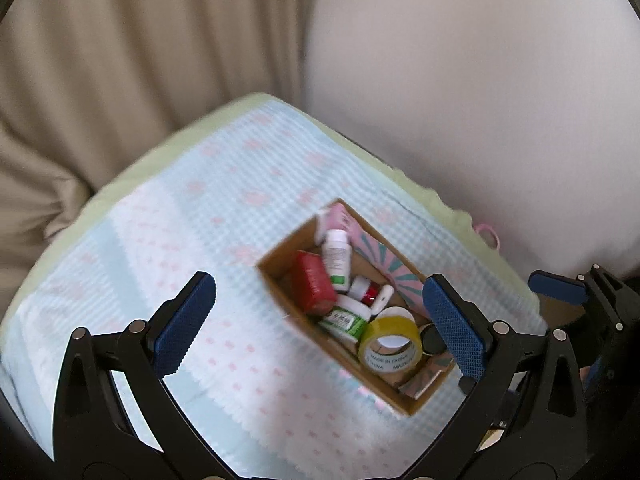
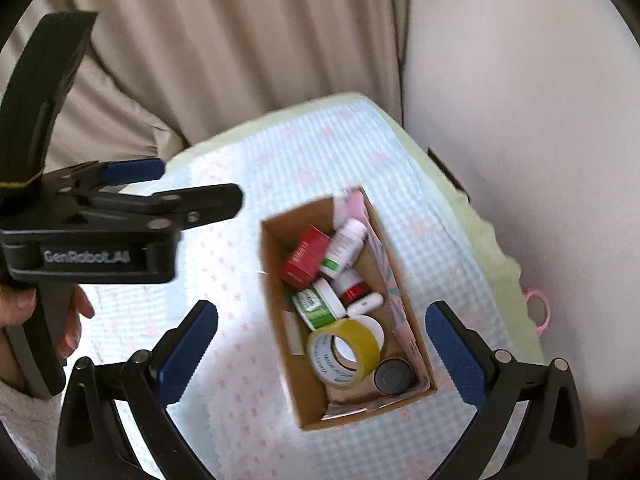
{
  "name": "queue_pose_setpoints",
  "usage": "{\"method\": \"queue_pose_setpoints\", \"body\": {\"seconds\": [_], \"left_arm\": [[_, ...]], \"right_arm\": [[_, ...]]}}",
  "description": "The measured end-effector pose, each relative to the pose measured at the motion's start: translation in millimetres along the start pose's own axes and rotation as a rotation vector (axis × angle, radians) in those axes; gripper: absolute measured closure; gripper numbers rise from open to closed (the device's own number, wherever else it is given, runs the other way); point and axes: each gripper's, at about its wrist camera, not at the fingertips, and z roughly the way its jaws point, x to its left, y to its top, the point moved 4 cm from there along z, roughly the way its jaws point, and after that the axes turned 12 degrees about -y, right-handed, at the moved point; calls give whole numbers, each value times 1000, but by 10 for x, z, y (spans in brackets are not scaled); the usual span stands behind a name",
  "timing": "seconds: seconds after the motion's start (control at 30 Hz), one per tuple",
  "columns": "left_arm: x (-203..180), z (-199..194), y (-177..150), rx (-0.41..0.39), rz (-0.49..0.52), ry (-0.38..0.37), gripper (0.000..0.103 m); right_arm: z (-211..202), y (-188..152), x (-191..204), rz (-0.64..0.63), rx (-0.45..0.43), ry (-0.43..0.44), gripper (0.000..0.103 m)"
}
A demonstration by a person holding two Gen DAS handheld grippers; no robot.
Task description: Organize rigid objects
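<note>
We counted one cardboard box (image 2: 280, 320) holding eight loose things: one red carton (image 2: 305, 256), one white bottle (image 2: 346, 248) with a green band, one small red-and-white jar (image 2: 353, 286), one green-labelled tub (image 2: 318, 304), one little white stick-shaped piece (image 2: 365, 303), one yellow tape roll (image 2: 345, 351), one dark round can (image 2: 394, 376) and one pink packet (image 1: 340, 216) at the far end. A patterned pink card (image 1: 394, 268) lined the box's right wall. The box sat on a blue-and-pink checked cloth (image 2: 248, 320) over a pale green cushion (image 2: 480, 240), nearer the cloth's right edge than its left. Behind it hung a beige curtain (image 1: 140, 60) beside a pale wall (image 1: 480, 80), and a pink ring (image 2: 538, 312) hung off the cushion's right edge. We held the left gripper (image 1: 320, 326) above the cloth with its jaws spread wide and empty; the box lay ahead, its near right corner behind the right finger. The right gripper (image 2: 322, 350) likewise hovered spread and empty, with the box between its fingers, touching neither. In the right view the left gripper (image 2: 192, 188) showed from the side at the cloth's left edge.
</note>
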Motion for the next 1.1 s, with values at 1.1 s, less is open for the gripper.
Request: {"method": "queue_pose_setpoints", "body": {"seconds": [1.1], "left_arm": [[285,-3470,-1986,-495,-400,528,0]], "right_arm": [[-2026,-44,1567,-256,-306,158,0]]}}
